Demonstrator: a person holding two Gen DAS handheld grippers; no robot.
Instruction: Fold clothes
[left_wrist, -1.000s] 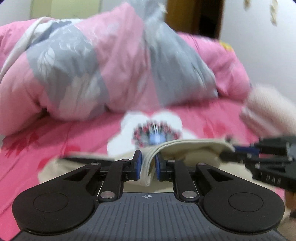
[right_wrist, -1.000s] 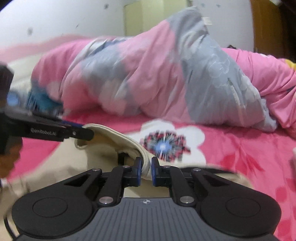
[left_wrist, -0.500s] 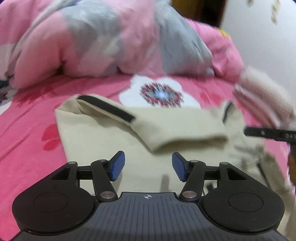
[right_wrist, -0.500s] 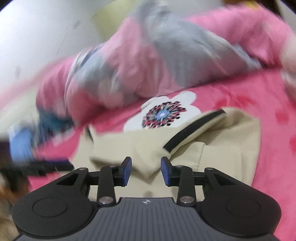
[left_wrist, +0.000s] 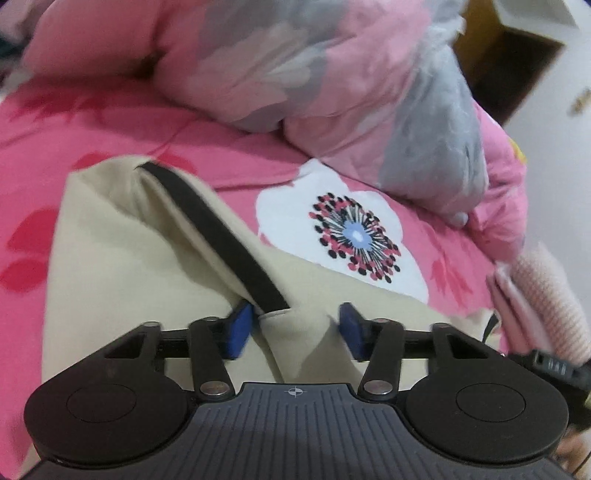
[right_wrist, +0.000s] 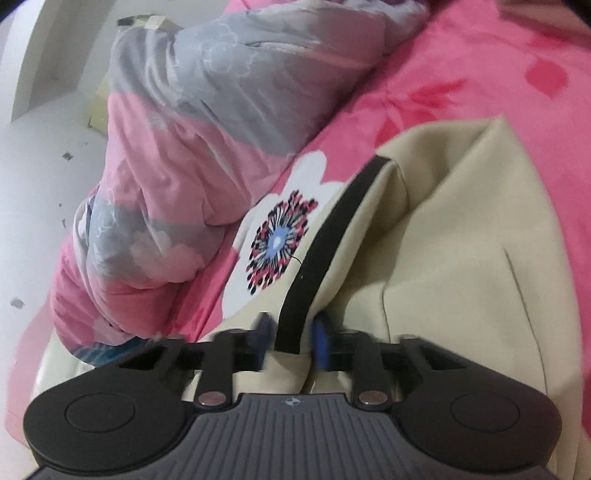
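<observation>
Garment: a beige garment (left_wrist: 122, 251) with black trim (left_wrist: 214, 229) lies on the pink flowered bedsheet (left_wrist: 92, 122), spread flat over most of its area, with one flap doubled over on top.
Fold so far: the trimmed flap runs from about 11 o'clock down toward 6 o'clock in the left wrist view; in the right wrist view the same kind of trimmed edge (right_wrist: 325, 243) climbs toward 1 o'clock. At least one fold is laid in, but the piece is far from a compact bundle, as I judge it.
Left gripper (left_wrist: 295, 325): jaws spread wide, nothing pinched; the left pad (left_wrist: 238, 328) sits just beside the lower end of the trim.
Right gripper (right_wrist: 290, 341): jaws parted, straddling the trimmed edge, cloth between them but not squeezed as far as I can see; that view is blurred.
Left to do: judging by shape, further folds and a tidy-up.
Surroundings: a heaped pink-and-grey quilt (left_wrist: 295, 74) at 12 o'clock, a pink knitted item (left_wrist: 546, 295) at 3 o'clock.
</observation>
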